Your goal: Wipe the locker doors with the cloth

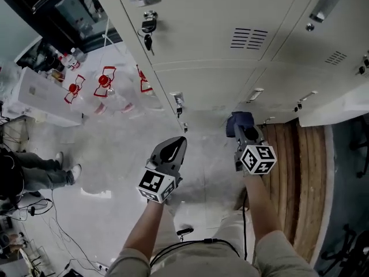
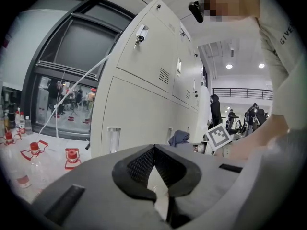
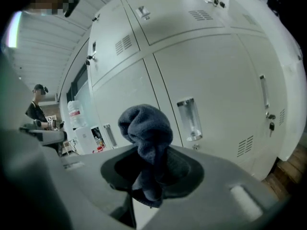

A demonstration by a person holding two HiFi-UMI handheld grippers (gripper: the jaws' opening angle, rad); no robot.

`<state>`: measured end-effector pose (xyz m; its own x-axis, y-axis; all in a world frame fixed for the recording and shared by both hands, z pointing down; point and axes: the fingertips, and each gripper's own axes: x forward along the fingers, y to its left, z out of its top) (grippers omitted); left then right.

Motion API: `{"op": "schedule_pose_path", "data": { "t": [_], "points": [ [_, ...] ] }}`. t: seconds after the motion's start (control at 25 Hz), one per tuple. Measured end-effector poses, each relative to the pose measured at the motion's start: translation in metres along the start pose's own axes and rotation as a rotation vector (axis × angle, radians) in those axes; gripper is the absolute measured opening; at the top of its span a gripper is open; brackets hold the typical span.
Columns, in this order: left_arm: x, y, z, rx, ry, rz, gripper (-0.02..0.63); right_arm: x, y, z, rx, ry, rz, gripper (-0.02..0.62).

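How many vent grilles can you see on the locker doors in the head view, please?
2. One vent grille is on the door at upper centre; the second grille is on the next door to its right. More may lie outside the frame.

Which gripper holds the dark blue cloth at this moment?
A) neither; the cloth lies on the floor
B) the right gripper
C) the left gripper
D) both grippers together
B: in the right gripper view, the right gripper has its jaws closed on the bunched cloth, while the left gripper has its jaw tips together with nothing between them.
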<state>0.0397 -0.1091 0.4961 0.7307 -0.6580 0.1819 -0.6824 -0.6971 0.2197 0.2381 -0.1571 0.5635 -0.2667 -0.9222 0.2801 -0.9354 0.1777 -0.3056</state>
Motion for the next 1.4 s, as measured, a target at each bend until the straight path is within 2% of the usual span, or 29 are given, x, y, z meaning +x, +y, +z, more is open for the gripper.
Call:
{"op": "schedule_pose_path", "data": {
  "t": [0.2, 0.6, 1.04, 1.4],
  "points": [
    [-0.014, 0.000, 0.028, 0.000, -0.041, 0.037, -0.002, -0.036, 0.021, 0.040, -0.061, -0.043, 0.038, 0.107],
    [-0.042, -0.020, 0.086, 0.023, -0.085, 0.056, -0.002, -0.087, 0.076, 0.097, -0.197, -0.046, 0.160, 0.107],
    [-0.055, -0.032, 0.149, 0.045, -0.164, 0.076, -0.002, -0.115, 0.114, 0.157, -0.248, -0.129, 0.215, 0.107],
    [-0.064, -0.044, 0.180, 0.067, -0.202, 0.075, -0.002, -0.131, 0.121, 0.184, -0.274, -0.176, 0.216, 0.107]
  ]
}}
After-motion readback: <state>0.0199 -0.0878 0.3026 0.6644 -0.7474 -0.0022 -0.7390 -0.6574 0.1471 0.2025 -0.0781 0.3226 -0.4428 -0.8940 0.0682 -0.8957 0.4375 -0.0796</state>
